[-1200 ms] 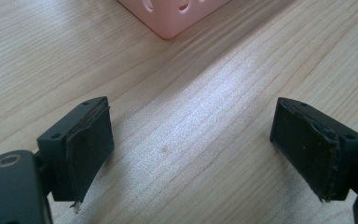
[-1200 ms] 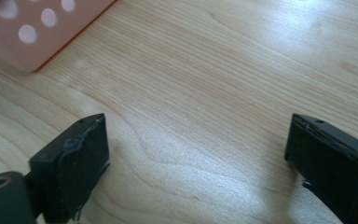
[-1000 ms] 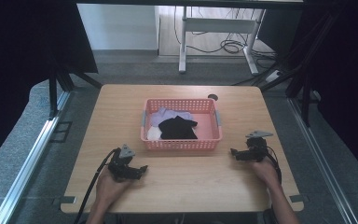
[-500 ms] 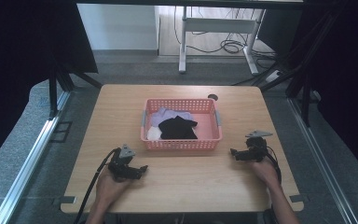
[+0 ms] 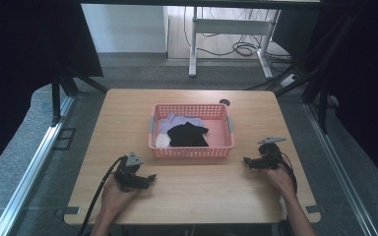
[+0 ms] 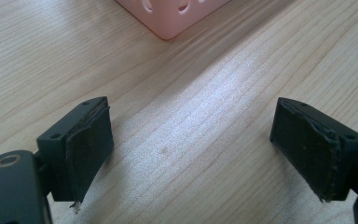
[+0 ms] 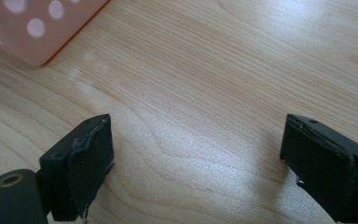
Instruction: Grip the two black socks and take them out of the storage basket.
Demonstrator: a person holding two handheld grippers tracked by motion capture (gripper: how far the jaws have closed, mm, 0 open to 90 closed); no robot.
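Pink plastic basket (image 5: 192,150) lies lengthwise across the table (image 5: 192,191), clothes (image 5: 187,133) inside.

The basket (image 5: 192,147) is pink with small round holes in its walls. Inside the basket, a black cloth (image 5: 188,135) lies on a pale lilac cloth (image 5: 174,121), and something white (image 5: 163,141), perhaps cloth. The table (image 5: 128,113) is light wood.

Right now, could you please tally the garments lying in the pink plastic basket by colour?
Black garment: 1
Lavender garment: 1
White garment: 1
Total: 3, all inside the pink perforated plastic basket
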